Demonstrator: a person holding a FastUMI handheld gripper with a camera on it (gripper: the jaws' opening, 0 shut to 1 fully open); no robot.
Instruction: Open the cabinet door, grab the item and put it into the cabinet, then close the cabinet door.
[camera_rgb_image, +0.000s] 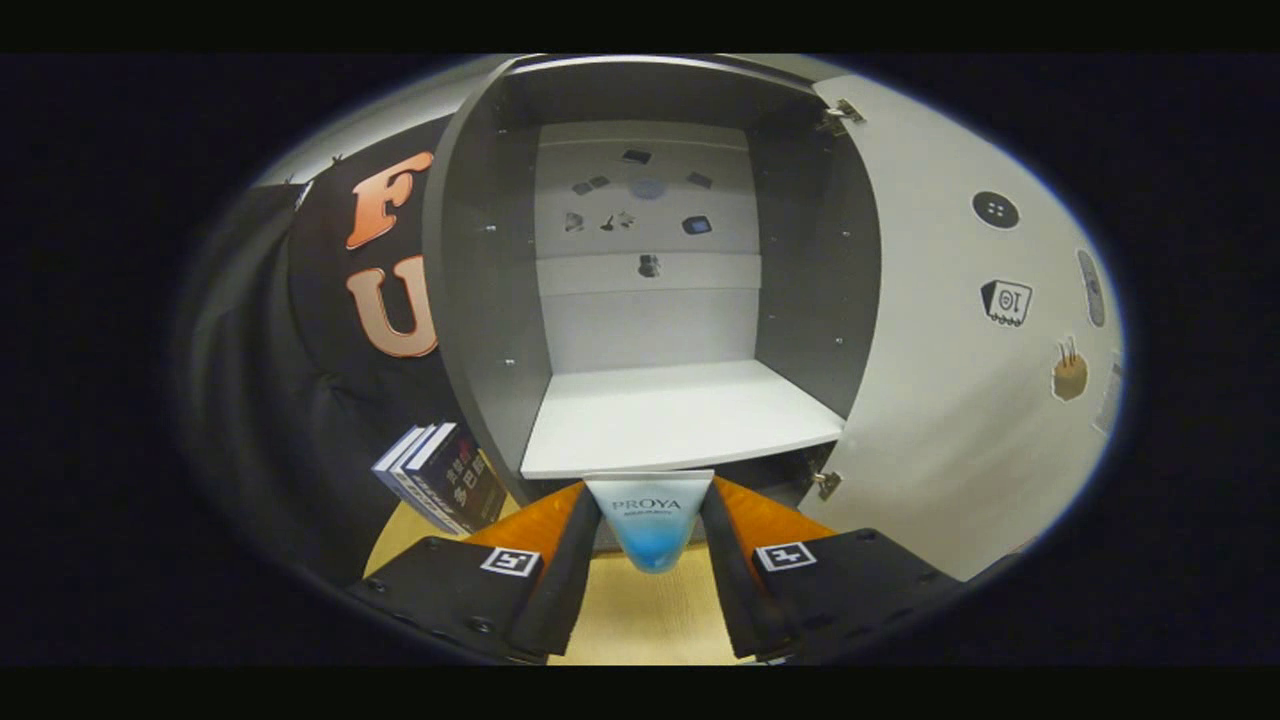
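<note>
A tube (650, 522) is clamped between the gripper (648, 540) fingers, just before the open cabinet (650, 300); its door (960, 330) is swung right, books (440, 478) stood left.

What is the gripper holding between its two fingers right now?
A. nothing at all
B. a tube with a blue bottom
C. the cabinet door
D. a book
B. The tube sits pinched between both fingers of the gripper, just in front of the open cabinet, whose door is swung out to the right; the books lean beside the cabinet, untouched.
</note>
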